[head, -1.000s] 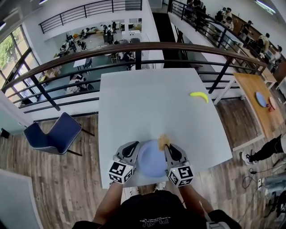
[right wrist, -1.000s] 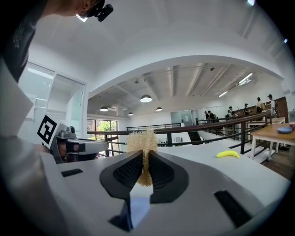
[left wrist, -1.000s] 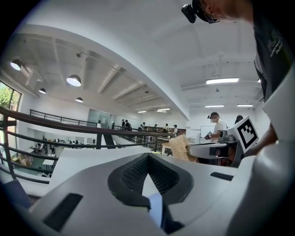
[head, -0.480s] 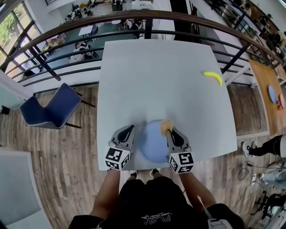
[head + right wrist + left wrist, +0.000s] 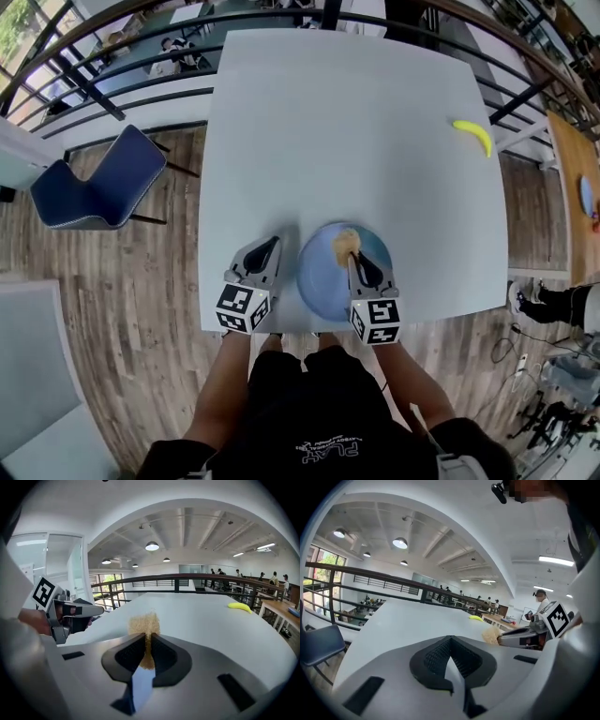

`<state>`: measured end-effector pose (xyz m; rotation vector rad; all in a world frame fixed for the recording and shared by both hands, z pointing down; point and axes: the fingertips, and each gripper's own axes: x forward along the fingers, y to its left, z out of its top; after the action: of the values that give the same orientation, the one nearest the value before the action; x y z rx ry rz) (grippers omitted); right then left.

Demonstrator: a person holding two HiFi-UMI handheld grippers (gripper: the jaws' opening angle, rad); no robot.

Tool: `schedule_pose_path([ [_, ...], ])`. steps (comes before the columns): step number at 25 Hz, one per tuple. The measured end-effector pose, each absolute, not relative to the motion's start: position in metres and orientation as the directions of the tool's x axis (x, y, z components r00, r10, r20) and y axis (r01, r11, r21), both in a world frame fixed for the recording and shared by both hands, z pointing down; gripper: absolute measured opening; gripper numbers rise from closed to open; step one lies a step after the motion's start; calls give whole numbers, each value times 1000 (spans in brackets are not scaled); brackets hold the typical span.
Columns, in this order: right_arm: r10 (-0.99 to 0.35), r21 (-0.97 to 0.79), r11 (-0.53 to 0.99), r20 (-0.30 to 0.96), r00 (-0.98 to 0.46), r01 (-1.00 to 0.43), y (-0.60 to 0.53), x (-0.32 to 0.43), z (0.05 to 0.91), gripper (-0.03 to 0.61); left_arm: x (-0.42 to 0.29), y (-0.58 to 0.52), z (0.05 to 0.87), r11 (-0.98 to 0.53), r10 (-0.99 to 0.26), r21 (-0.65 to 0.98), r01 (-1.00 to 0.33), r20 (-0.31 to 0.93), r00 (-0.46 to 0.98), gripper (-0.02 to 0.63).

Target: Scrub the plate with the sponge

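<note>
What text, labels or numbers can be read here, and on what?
No text reads clearly.
Shirt print: white lettering, upside down in the head view, too small to read.
Left gripper and right gripper: their cubes carry black-and-white square markers, no letters or digits.
Plate, sponge, banana: no print visible.

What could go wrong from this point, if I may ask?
The plate lies near the front edge of the table, and the left gripper sits shut beside it, not holding it: scrubbing may slide it off. The right gripper pinches only part of the sponge, which may slip out.
</note>
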<state>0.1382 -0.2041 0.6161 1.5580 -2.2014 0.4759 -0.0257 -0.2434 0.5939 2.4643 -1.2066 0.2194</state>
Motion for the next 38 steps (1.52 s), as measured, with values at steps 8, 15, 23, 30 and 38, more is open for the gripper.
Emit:
schedule_pose_path([
  [8,-723,-92,374,594,-352,-923,-201,110,653,43,-40,-244,630,-472,-739,319,-822,364,566,3],
  [15,-664,-72,442,644,-380,-894,-199,91,671,43,-48,-238,641,-435,-749,303,-848,401,527,3],
  [23,-650,-41,459,665,-367,-887,-204,78,678,43,-54,-230,648,-428,-745,302,-852,416,522,3],
  [30,-663,-1,414,685,-302,-910,-211,98,683,43,-45,-228,653,-446,-729,289,-847,431,531,3],
  [38,-677,54,358,703,-219,-932,-220,125,685,42,-28,-228,653,-483,-708,279,-830,434,558,3],
])
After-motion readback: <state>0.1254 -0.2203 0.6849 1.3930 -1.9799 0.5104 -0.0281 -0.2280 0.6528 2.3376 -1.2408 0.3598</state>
